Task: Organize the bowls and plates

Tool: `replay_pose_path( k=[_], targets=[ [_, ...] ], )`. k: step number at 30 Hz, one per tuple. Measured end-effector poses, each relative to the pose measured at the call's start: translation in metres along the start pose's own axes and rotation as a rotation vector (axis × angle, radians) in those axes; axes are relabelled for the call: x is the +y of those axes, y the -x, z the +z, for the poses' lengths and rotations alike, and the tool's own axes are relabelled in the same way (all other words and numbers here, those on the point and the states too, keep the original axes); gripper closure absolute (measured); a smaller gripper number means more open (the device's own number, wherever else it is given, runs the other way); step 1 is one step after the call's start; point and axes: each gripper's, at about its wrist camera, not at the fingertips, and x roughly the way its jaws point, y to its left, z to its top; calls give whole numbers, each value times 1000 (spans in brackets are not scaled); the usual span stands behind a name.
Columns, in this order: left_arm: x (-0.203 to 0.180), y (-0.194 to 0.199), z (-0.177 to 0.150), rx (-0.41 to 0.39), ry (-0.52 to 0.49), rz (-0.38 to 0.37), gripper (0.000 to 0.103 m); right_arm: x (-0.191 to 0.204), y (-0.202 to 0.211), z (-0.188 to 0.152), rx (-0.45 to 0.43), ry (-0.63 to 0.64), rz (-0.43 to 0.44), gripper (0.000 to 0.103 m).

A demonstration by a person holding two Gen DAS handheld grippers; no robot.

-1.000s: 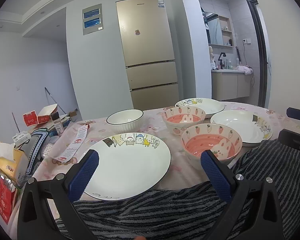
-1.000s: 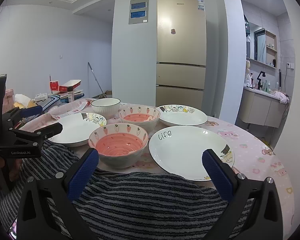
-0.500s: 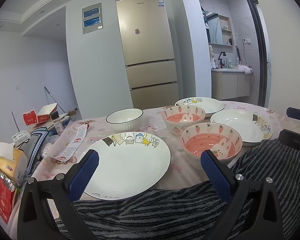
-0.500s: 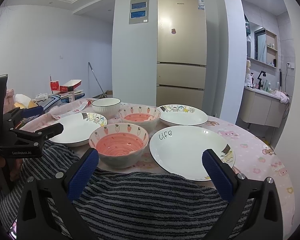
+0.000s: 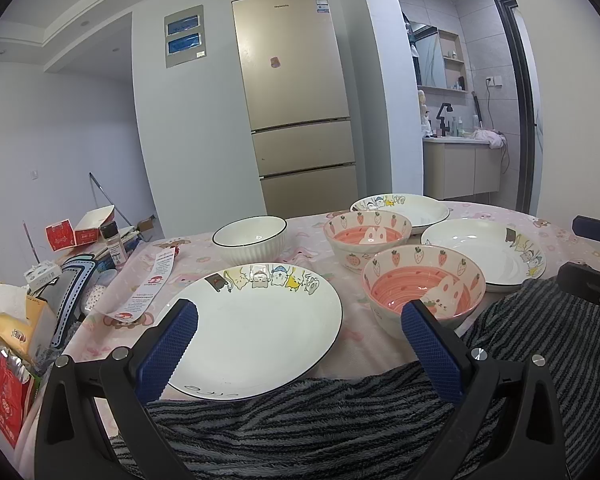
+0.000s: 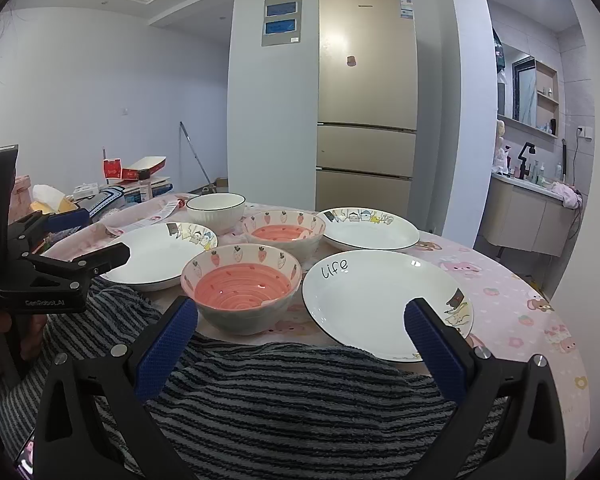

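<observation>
Crockery lies spread singly over the pink patterned tablecloth (image 6: 512, 292), with nothing stacked, so the sorting appears not to have begun. Taking the nearer strawberry bowl (image 6: 242, 286) as the landmark: the plate lettered "life" (image 6: 376, 300) sits just to its right, almost touching its rim; a second strawberry bowl (image 6: 284, 238) stands just behind it; the cartoon-rimmed plate (image 5: 256, 328) lies to its left; another cartoon plate (image 6: 370, 232) rests behind and to the right; and the plain white ribbed bowl (image 6: 216, 206) stands farthest back on the left. That makes three plates and three bowls, each still to be gathered with its own kind. The left gripper (image 5: 300, 350) hangs spread wide over the near edge of the cartoon-rimmed plate, left of the landmark bowl, gripping nothing. The right gripper (image 6: 300, 346) is likewise fully parted and empty, just in front of the bowl and the "life" plate. A striped grey garment (image 6: 292, 396) fills the foreground beneath both tools. Farther left of the bowl, boxes, a spice jar (image 5: 112, 242) and a leaflet (image 5: 150, 284) crowd the table's end, and a gold refrigerator (image 6: 366, 96) stands well behind against the wall.
</observation>
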Motion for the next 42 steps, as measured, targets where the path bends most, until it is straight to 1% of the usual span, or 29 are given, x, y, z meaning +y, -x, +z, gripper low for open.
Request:
replay_pose_path(
  k=[28,42],
  targets=[
    [0,-1,-1,4,0,-1,0,0,-4,0,15,-1,7,0],
    [1,-2,-4,12,2,-1,0,0,-1,0,8,-2,6,0]
  ],
)
